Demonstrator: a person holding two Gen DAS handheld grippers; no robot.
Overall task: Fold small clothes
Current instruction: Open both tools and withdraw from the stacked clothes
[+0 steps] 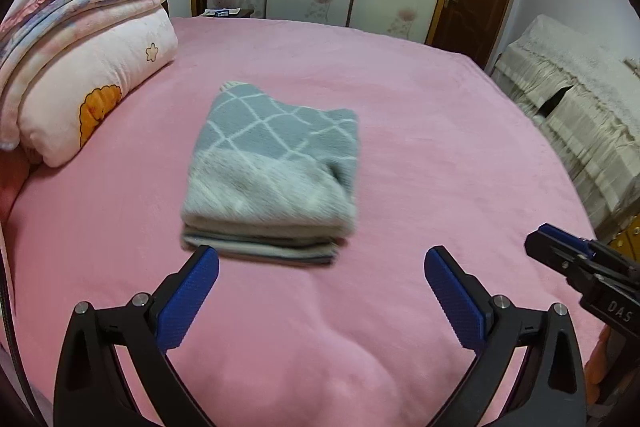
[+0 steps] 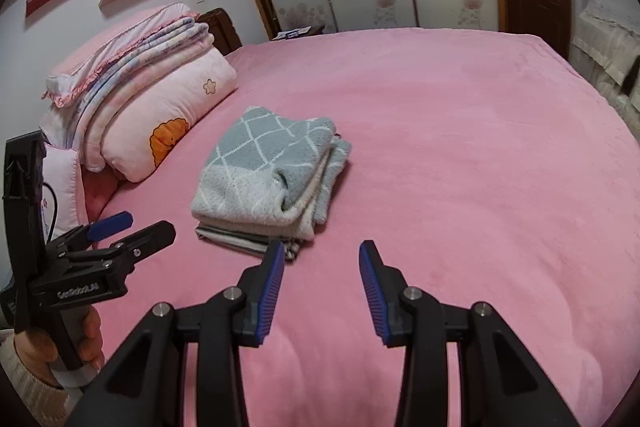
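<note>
Bedding stack sits at about 10 o'clock in the left wrist view, pushed against the headboard end, likely to keep the pink bed free as a work surface. Grey diamond-pattern garment lies folded at centre, 12 o'clock from the left gripper, resting on top of a striped folded piece; stacking suggests finished items get piled together. Count: two folded garments visible, maybe more hidden under. Left gripper fingers spread wide, holding nothing, just short of the pile's near edge. Right gripper at roughly 3 o'clock of the pile, fingers also apart, empty, hovering beside the stack. Two grippers, neither touching cloth. Fold looks about done.
</note>
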